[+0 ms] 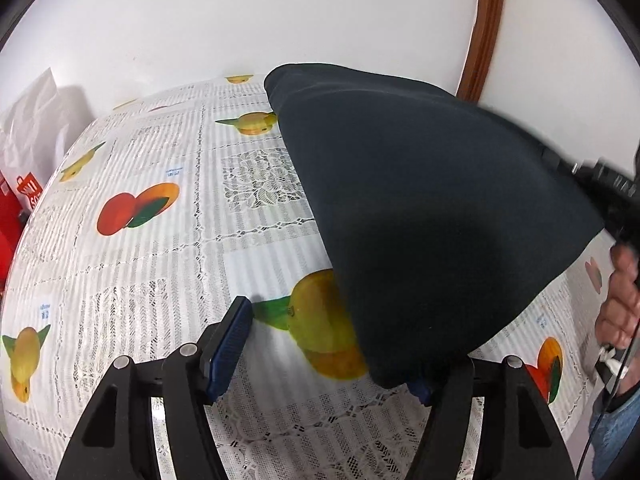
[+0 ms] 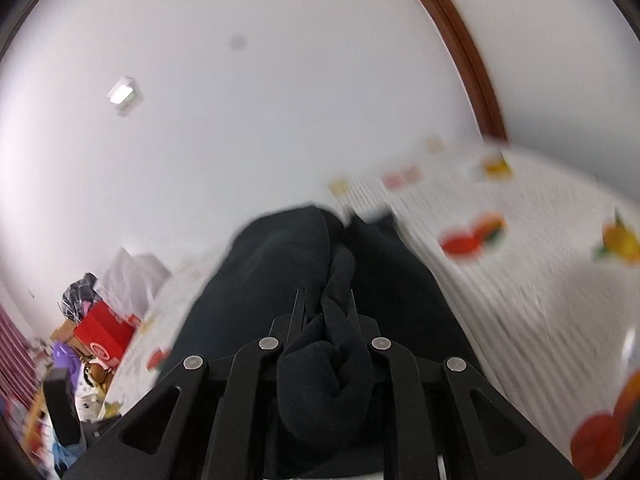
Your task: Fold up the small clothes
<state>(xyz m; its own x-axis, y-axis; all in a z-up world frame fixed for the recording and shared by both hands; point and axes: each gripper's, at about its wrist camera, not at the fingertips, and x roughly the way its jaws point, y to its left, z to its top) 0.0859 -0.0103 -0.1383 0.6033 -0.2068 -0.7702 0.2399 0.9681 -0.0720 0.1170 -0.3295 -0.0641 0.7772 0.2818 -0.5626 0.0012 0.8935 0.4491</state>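
The dark garment (image 1: 432, 216) is a soft, matte, navy-black knit cloth, lifted above the desk (image 1: 160, 280) and stretched like a smooth tent from far-left down to the near-right. Its lower corner hangs over the right finger of the left tool (image 1: 332, 364), so that finger is mostly hidden; only a bit of blue pad shows under the cloth. The left finger (image 1: 228, 352) of this tool is free, w/ a ribbed blue rubber pad on black plastic arms and round metal pins. The gap btw the fingers is wide, and nothing is pinched there.

In the right wrist view the right tool (image 2: 324, 312) is narrow, its two thin black fingers closed on a bunched, thick fold of the same garment (image 2: 280, 280). The cloth makes soft round rolls btw the fingers and falls back over the tool body. This view is blurred at the right side.

The desk has a white lace-pattern cover, prob. plastic, w/ printed fruits: orange-red halves (image 1: 136, 208) at left, a yellow-green fruit (image 1: 320, 320) near the middle, partly under the cloth. Far left, a white bag (image 1: 36, 128) and a red box (image 1: 20, 196) stand at the wall. A brown wood frame (image 1: 484, 28) runs curved at far right. The person's hand (image 1: 620, 300) shows at the right edge
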